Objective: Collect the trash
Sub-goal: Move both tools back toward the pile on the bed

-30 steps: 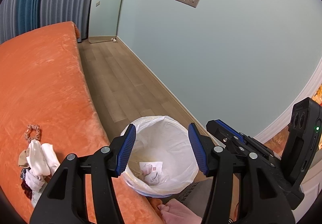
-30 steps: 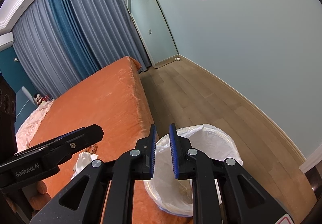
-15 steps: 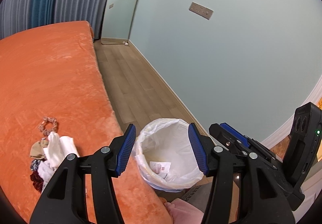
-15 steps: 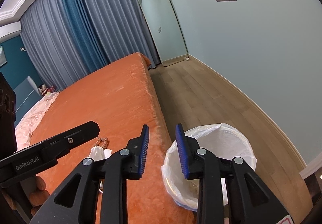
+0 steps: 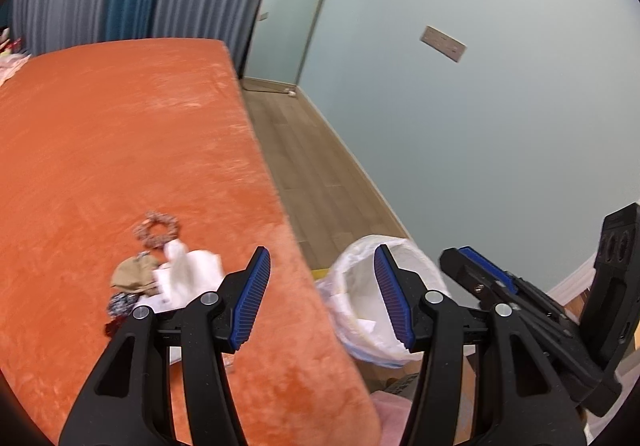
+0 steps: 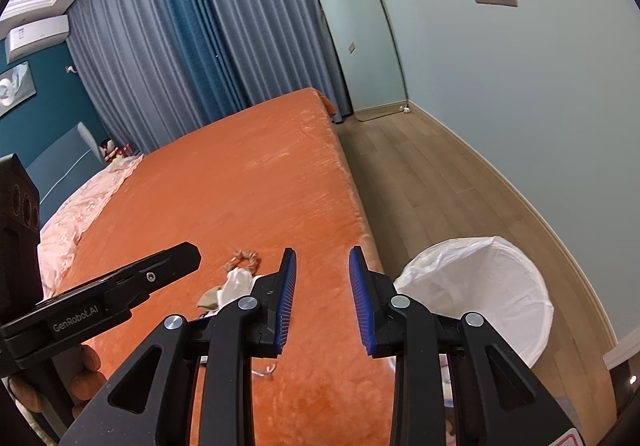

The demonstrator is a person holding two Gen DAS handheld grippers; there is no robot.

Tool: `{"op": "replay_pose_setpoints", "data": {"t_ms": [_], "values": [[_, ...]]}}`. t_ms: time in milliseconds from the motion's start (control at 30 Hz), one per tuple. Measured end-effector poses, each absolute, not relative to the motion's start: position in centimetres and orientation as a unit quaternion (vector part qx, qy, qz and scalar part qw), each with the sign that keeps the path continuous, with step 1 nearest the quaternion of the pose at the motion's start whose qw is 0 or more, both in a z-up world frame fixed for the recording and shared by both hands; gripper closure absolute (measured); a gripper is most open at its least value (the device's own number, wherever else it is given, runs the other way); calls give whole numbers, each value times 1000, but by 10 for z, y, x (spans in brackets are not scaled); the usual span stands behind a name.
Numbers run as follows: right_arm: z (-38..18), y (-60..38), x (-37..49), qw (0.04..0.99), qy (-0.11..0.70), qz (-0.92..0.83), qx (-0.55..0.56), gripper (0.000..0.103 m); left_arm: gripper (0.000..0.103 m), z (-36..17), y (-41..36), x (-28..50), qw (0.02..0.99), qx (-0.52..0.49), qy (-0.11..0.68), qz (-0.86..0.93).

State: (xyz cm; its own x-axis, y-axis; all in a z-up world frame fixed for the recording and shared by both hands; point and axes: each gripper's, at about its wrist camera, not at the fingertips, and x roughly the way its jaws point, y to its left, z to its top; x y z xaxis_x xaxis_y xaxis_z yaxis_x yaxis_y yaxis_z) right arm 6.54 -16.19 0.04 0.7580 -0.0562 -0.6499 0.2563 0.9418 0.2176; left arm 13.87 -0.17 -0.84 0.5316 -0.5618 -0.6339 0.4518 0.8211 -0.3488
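Note:
A small pile of trash lies on the orange bed (image 5: 120,149): crumpled white tissue (image 5: 188,274), a tan scrap (image 5: 132,274) and a patterned scrunchie (image 5: 157,230). My left gripper (image 5: 320,258) hovers open and empty over the bed's edge, with the pile to its left. The white-lined bin (image 5: 412,262) stands on the floor to its right, with paper inside. In the right wrist view my right gripper (image 6: 322,258) is open and empty above the bed edge. There the tissue (image 6: 238,282) and scrunchie (image 6: 242,258) lie just to its left and the bin (image 6: 480,286) to its right.
A wooden floor (image 6: 440,173) runs between the bed and the pale blue wall. A tall mirror (image 6: 360,37) leans in the far corner beside blue curtains (image 6: 180,45). A pink sheet (image 6: 80,205) covers the bed's far left side.
Both views have swung left, from the bin toward the bed. The pile has come closer to the centre. The right jaws stand wider apart than a second ago.

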Motion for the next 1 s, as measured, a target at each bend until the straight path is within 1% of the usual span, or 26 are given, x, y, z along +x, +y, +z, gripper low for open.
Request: {"op": "replay_pose_setpoints", "data": {"t_ms": [67, 133, 300, 400, 767, 1000], "values": [[-2, -152, 69, 925, 341, -77, 147, 75, 51, -13, 13, 140, 875, -75, 390, -278], [-6, -141, 72, 924, 347, -69, 143, 75, 48, -18, 28, 141, 878, -78, 392, -264], [-18, -110, 80, 921, 364, -47, 134, 75, 46, -33, 70, 146, 880, -95, 405, -228], [-25, -92, 85, 917, 375, -34, 129, 75, 40, -44, 96, 147, 882, -102, 413, -204], [-64, -42, 97, 900, 420, 0, 115, 75, 39, -91, 159, 148, 871, -122, 453, -148], [-93, -22, 103, 885, 451, 13, 110, 75, 38, -123, 178, 149, 857, -128, 482, -129]]}}
